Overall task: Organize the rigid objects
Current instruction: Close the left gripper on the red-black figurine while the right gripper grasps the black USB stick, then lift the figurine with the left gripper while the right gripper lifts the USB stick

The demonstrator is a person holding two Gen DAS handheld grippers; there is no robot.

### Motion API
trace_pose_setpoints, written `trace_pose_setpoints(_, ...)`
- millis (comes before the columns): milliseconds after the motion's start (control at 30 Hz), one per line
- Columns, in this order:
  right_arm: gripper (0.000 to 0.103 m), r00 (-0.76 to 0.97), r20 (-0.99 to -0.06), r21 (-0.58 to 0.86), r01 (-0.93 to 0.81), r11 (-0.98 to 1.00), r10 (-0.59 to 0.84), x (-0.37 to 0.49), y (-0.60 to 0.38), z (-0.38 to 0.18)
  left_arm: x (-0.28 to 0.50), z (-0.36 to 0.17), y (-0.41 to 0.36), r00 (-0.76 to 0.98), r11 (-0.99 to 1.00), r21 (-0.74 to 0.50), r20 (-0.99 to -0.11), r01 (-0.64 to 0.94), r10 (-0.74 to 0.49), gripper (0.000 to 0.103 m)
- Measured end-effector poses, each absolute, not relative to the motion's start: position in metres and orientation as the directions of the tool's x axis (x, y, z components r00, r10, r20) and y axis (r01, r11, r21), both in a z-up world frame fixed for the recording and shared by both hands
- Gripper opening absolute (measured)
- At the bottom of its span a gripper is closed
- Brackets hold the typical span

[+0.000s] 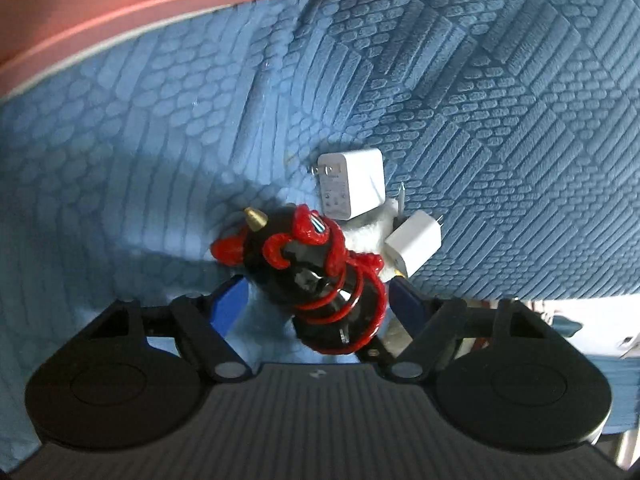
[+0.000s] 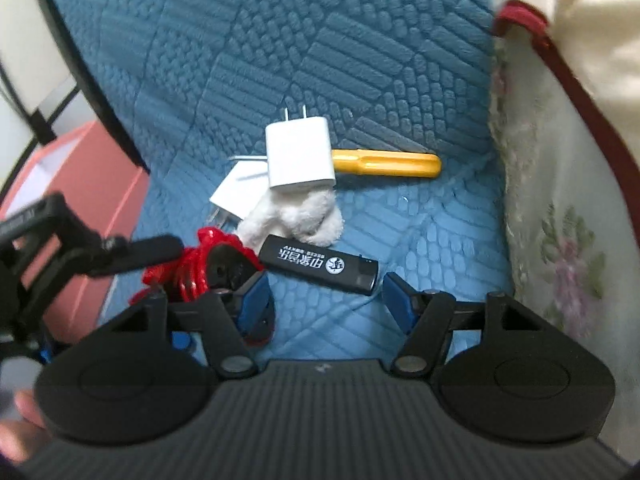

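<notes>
Right wrist alone shows black lighter [image 2: 319,265] ahead of parted right gripper [image 2: 326,300], yellow screwdriver [image 2: 386,163]; left gripper [image 1: 316,302] straddles red-black figurine [image 1: 320,276], contact unclear.

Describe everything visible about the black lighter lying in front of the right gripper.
The black lighter is a slim, rectangular bar, glossy like plastic, with white printed characters and a round logo on its upper face. It lies flat on the blue quilted cover, slanting down to the right in the right wrist view. Its left end sits against the white fluffy item and near the red-and-black figure. The right gripper is open, its fingers straddling the lighter's near side without pressing it.
</notes>
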State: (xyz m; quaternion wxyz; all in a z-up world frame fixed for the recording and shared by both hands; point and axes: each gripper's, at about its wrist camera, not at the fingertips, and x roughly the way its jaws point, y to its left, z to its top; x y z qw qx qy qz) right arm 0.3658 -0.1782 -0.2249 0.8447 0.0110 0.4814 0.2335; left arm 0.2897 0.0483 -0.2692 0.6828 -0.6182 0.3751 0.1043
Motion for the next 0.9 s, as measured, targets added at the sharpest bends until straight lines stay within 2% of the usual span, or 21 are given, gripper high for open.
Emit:
trace_pose_setpoints(100,0.066,0.434,-0.804,0.217,-0.423,0.880,0.407,0.368,-0.172,-0.228,0.289,-0.272,0.050,0.711,0.170,-0.769,-0.637,-0.617,-0.297,0.079)
trace_pose_setpoints(300,0.066,0.431,-0.811,0.152,-0.499,0.853,0.396,0.375,-0.163,-0.237,0.291,-0.277,0.056,0.713,0.147,-0.759,-0.648,-0.634,-0.268,0.071)
trace_pose_setpoints(467,0.067,0.420,-0.818,0.115,-0.551,0.827,0.393,0.375,-0.155,-0.242,0.296,-0.277,0.057,0.711,0.183,-0.754,-0.657,-0.631,-0.253,0.070)
trace_pose_setpoints(567,0.066,0.435,-0.825,0.032,-0.600,0.800,0.360,0.367,-0.145,-0.244,0.294,-0.274,0.059,0.699,0.222,-0.740,-0.672,-0.635,-0.244,0.064)
trace_pose_setpoints(600,0.064,0.441,-0.825,0.010,-0.614,0.790,0.353,0.364,-0.142,-0.244,0.293,-0.273,0.060,0.696,0.236,-0.738,-0.675,-0.632,-0.245,0.062)
trace_pose_setpoints(667,0.044,0.416,-0.832,0.036,-0.618,0.785,0.366,0.365,-0.141,-0.241,0.293,-0.272,0.061,0.693,0.258,-0.738,-0.675,-0.623,-0.254,0.062)
trace_pose_setpoints(700,0.040,0.415,-0.835,0.041,-0.609,0.792,0.362,0.367,-0.139,-0.241,0.293,-0.272,0.062,0.692,0.265,-0.740,-0.673,-0.619,-0.262,0.062)
trace_pose_setpoints(900,0.034,0.399,-0.845,0.063,-0.585,0.808,0.355,0.364,-0.148,-0.235,0.295,-0.256,0.056,0.673,0.388,-0.712,-0.693,-0.585,-0.258,0.061)
